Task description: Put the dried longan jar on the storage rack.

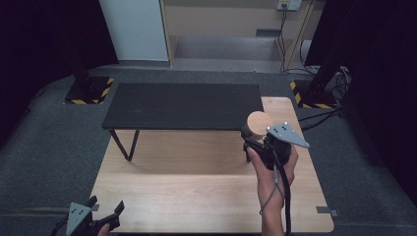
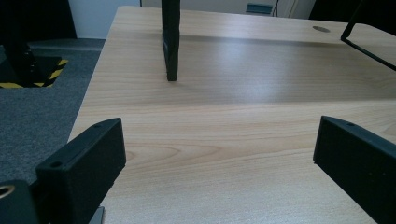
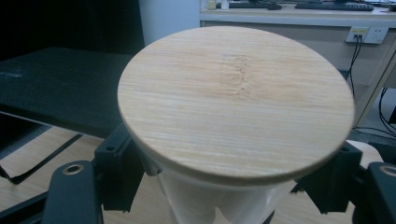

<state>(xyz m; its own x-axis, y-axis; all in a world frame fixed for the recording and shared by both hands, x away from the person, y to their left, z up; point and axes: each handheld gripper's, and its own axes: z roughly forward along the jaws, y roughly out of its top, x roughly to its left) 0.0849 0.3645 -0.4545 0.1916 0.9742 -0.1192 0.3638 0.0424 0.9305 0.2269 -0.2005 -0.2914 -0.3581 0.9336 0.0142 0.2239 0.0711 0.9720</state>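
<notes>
One lidded jar (image 3: 236, 100) beside black shelf's (image 1: 182, 105) edge.

No legible text or labels anywhere

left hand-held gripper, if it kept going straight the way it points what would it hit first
Probably the nearer black leg of the small black table; bare wooden tabletop lies before it. The left hand-held gripper is open, though depth is hard to judge.

High view looks forward and down from above on the table (image 1: 196, 196) and black shelf (image 1: 182, 105). Left gripper view sits low, close over the tabletop (image 2: 224, 140), facing a shelf leg (image 2: 170, 42). Right gripper view is tight on a wooden lid (image 3: 236, 100); the shelf (image 3: 56, 88) sits behind, as in the high view.
</notes>
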